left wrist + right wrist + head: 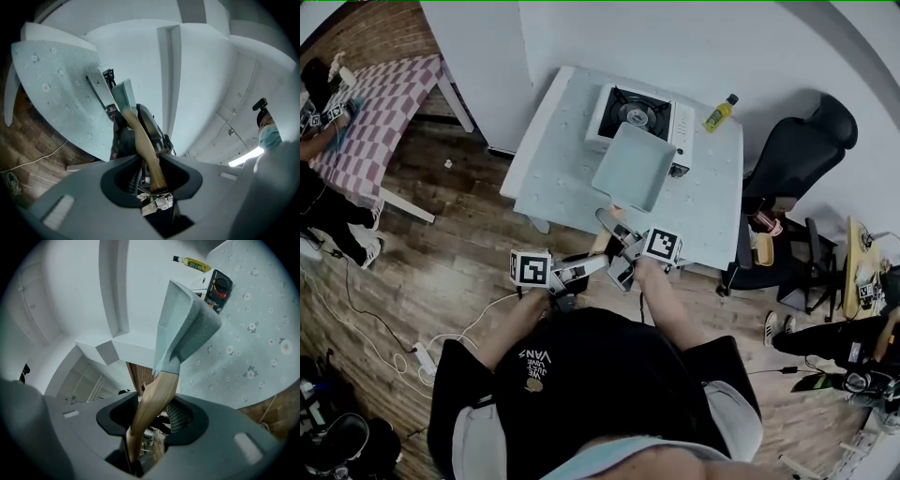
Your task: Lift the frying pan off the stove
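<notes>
Left gripper (150, 168) and right gripper (153, 407) fingers both clamp handle (158, 392) of frying pan (635, 167)

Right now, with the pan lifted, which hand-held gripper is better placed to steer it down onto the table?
Probably right. The right hand-held gripper clamps the wooden handle just behind the pan. The left hand-held gripper holds the handle's far end, behind the right one.
</notes>
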